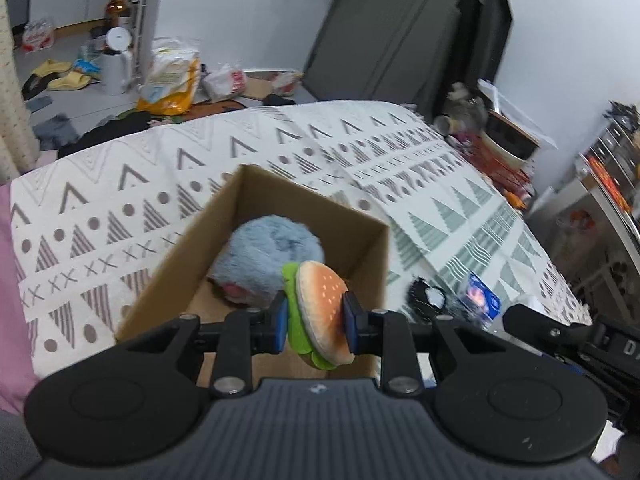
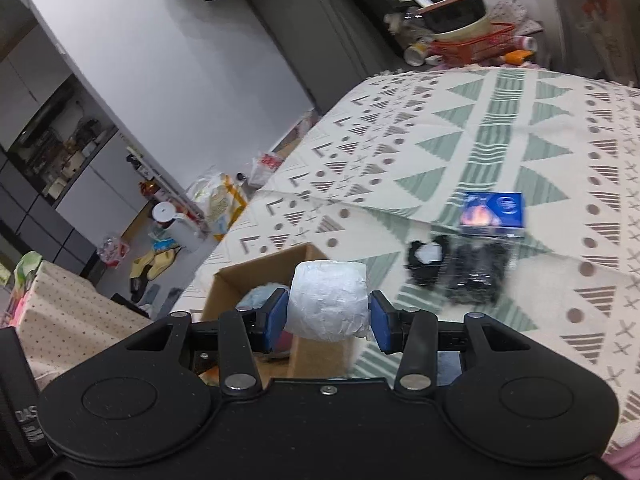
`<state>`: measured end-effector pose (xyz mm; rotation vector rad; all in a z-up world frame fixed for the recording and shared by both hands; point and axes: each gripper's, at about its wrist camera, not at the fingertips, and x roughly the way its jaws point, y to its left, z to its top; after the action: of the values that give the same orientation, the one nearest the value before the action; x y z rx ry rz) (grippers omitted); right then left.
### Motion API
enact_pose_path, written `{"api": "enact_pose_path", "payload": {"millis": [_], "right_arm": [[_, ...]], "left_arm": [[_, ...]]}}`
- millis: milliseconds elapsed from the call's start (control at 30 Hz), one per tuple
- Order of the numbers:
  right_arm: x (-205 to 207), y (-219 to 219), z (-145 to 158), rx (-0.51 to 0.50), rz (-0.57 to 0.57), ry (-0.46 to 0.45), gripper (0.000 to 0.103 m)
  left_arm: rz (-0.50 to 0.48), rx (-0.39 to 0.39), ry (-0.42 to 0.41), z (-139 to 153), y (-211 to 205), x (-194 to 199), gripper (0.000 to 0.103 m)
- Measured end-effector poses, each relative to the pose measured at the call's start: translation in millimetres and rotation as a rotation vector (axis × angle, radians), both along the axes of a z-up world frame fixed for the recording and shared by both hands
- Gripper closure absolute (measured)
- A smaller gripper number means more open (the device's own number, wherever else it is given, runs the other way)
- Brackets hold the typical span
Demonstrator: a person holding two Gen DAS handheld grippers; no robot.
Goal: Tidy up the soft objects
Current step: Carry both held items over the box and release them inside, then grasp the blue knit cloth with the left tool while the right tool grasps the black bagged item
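With the left gripper (image 1: 315, 322) fingers pinching the plush hamburger toy (image 1: 320, 312) above the open brown cardboard box (image 1: 352, 216) on the patterned bedspread (image 1: 120, 184), release should place it at 5 o'clock of the fluffy blue plush (image 1: 264, 256), while the right gripper (image 2: 328, 316) fingers clamp the white wrapped roll (image 2: 328, 300).

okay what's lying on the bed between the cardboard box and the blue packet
A black object with a white patch and a dark clear-wrapped bundle lie between the cardboard box and the blue packet, clearest in the right wrist view.
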<state>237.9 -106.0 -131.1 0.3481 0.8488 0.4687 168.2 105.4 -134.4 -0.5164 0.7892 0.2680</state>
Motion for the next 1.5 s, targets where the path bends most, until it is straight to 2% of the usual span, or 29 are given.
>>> {"api": "enact_pose_path", "payload": {"millis": [333, 667, 800, 900, 1100, 1167, 1233, 1333, 1500], "right_arm": [[16, 44, -2, -0.007, 0.070, 0.033, 0.059], [32, 72, -14, -0.023, 0.104, 0.060, 0.059], [39, 77, -20, -0.027, 0.105, 0.078, 0.059], [44, 80, -22, -0.024, 0.100, 0.080, 0.056], [44, 66, -16, -0.007, 0.071, 0.078, 0.045], [40, 58, -12, -0.021, 0.061, 0.070, 0.038], [36, 48, -8, -0.024, 0.054, 0.067, 0.032], [31, 30, -4, -0.031, 0.031, 0.056, 0.023], [25, -7, -1, -0.033, -0.011, 0.065, 0.021]], "left_arm": [[0.150, -0.024, 0.051, -16, 34, 5, 0.076], [0.217, -0.001, 0.078, -21, 42, 11, 0.073], [0.230, 0.003, 0.080, -20, 42, 12, 0.061], [0.237, -0.001, 0.076, -20, 42, 12, 0.059], [0.258, -0.012, 0.079, -17, 43, 10, 0.049], [0.262, -0.018, 0.075, -16, 43, 9, 0.047], [0.260, -0.019, 0.075, -15, 42, 9, 0.037], [0.272, -0.019, 0.068, -12, 40, 6, 0.029], [0.278, 0.004, 0.060, -5, 33, 3, 0.025]]}}
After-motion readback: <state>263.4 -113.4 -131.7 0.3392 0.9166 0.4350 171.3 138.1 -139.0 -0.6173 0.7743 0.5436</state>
